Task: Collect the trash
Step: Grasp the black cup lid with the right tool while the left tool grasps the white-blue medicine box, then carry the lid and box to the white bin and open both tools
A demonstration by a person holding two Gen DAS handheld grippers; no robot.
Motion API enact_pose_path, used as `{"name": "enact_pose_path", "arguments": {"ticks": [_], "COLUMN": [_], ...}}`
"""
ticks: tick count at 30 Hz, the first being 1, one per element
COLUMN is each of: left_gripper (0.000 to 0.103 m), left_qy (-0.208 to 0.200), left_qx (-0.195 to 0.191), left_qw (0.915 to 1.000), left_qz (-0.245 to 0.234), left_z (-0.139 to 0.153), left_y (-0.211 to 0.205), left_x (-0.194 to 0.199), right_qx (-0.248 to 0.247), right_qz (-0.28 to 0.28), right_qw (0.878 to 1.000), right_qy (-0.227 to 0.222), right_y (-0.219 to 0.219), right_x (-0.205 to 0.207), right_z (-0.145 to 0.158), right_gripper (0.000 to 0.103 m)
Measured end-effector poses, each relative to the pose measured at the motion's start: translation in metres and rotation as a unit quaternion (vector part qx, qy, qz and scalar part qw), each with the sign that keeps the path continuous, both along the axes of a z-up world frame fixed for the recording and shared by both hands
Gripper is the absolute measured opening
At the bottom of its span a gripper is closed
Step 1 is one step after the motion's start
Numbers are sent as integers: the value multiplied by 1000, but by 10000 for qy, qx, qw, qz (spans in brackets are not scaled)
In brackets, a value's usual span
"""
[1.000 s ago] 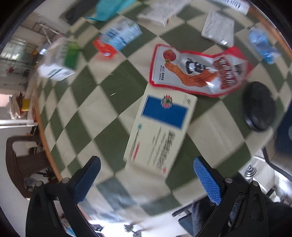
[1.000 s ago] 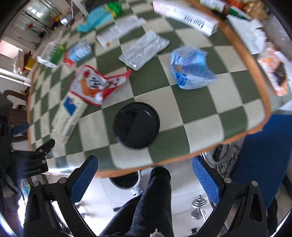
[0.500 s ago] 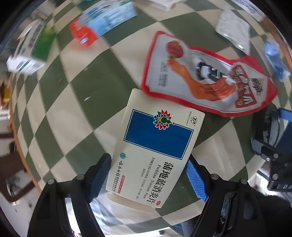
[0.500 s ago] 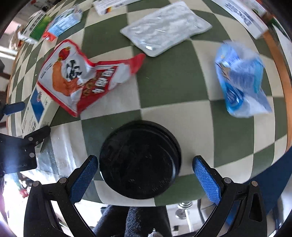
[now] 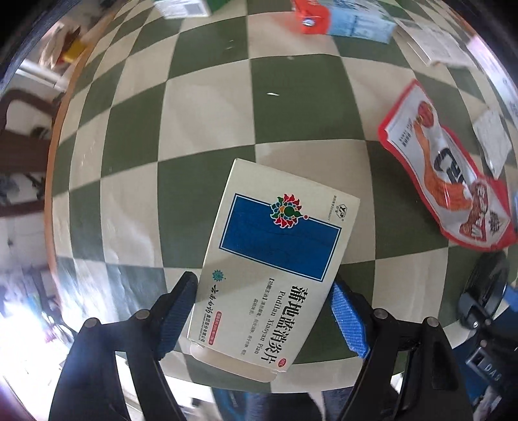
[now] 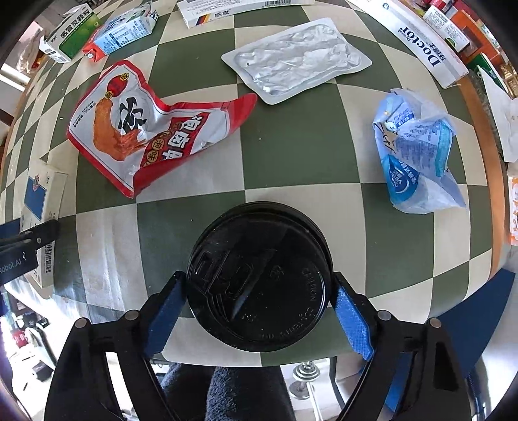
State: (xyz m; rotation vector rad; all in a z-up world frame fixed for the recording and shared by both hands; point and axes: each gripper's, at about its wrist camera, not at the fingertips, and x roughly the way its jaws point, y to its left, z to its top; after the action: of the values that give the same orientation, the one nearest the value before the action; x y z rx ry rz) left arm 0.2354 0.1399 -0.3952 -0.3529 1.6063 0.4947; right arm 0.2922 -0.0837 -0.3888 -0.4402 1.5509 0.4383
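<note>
A cream medicine box (image 5: 275, 256) with a blue panel lies between the fingers of my left gripper (image 5: 262, 317), whose blue pads touch both its long sides at the table's near edge. The same box shows at the left of the right wrist view (image 6: 42, 207). My right gripper (image 6: 259, 307) has closed around a black plastic cup lid (image 6: 259, 275), with a pad against each side of its rim. A red snack bag (image 6: 145, 132) lies beyond the lid.
On the green checked tablecloth (image 6: 291, 145) lie a foil pouch (image 6: 298, 58), a crumpled blue wrapper (image 6: 417, 155), a small milk carton (image 6: 123, 30), a green box (image 6: 69, 35) and a long white "Doctor" box (image 6: 417, 42). The wooden table edge (image 5: 56, 129) curves at left.
Both grippers moved forward over the table and narrowed. The left one closed onto the medicine box, which has swung away from the snack bag. The right one closed around the black lid.
</note>
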Motion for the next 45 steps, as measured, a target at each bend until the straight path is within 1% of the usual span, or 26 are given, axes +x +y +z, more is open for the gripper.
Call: {"name": "enact_pose_path", "arguments": {"ticks": [4, 6, 8, 13, 16, 21, 22, 24, 25, 27, 28, 29, 32, 35, 37, 40, 43, 45], "left_gripper": [78, 78, 78, 78, 78, 78, 78, 78, 78, 78, 78, 78, 78, 78, 78, 78, 78, 78], "left_qy": [53, 23, 13, -175, -366, -770, -805, -964, -1026, -1153, -1194, -1230, -1323, -1373, -1237, -1100, -974, -917], "left_qx": [25, 38, 45, 13, 28, 29, 27, 23, 12, -13, -32, -51, -97, -214, -313, -628, -1111, -1337], "left_qw": [10000, 10000, 10000, 9997, 9991, 9964, 9961, 9946, 9939, 9925, 9921, 9917, 9904, 9891, 9901, 9885, 9816, 9765], "left_qz": [35, 9, 4, 149, 216, 343, 351, 392, 397, 396, 387, 368, 377, 495, 586, 824, 1208, 1418], "left_z": [-5, -5, 9, 30, 53, 93, 93, 106, 105, 117, 117, 121, 120, 116, 106, 78, 39, 13], "left_y": [-1, -4, -9, -9, -4, -1, -5, -8, -13, -11, -11, -11, -20, -20, -20, -20, -20, -19], "left_x": [-4, -16, -2, -15, -28, -59, -62, -81, -90, -114, -118, -130, -166, -207, -235, -270, -298, -307], "right_qx": [5, 10, 43, 191, 361, 631, 685, 769, 827, 939, 977, 1023, 1118, 1170, 1182, 1126, 1130, 1137], "right_qz": [32, 57, 59, -21, -55, -18, -15, 16, 20, 27, 24, 13, 24, -5, -47, -110, -200, -240], "right_qw": [10000, 10000, 10000, 9998, 9993, 9976, 9972, 9963, 9956, 9942, 9937, 9931, 9914, 9908, 9909, 9923, 9932, 9932], "right_qy": [-6, -9, -31, -59, -102, -279, -312, -388, -437, -515, -557, -581, -683, -680, -639, -507, -218, 17], "right_y": [1, 3, 2, -4, -7, -9, -9, -9, -10, -10, -11, -13, -17, -25, -24, -30, -35, -37], "right_x": [1, 5, 5, 10, 11, 5, 2, -6, -13, -31, -39, -49, -90, -137, -165, -204, -236, -251], "right_z": [1, 0, 2, 13, 23, 51, 57, 67, 74, 85, 89, 91, 102, 100, 93, 75, 45, 20], "right_gripper": [88, 87, 87, 87, 87, 87, 87, 87, 87, 87, 87, 87, 87, 87, 87, 87, 87, 87]}}
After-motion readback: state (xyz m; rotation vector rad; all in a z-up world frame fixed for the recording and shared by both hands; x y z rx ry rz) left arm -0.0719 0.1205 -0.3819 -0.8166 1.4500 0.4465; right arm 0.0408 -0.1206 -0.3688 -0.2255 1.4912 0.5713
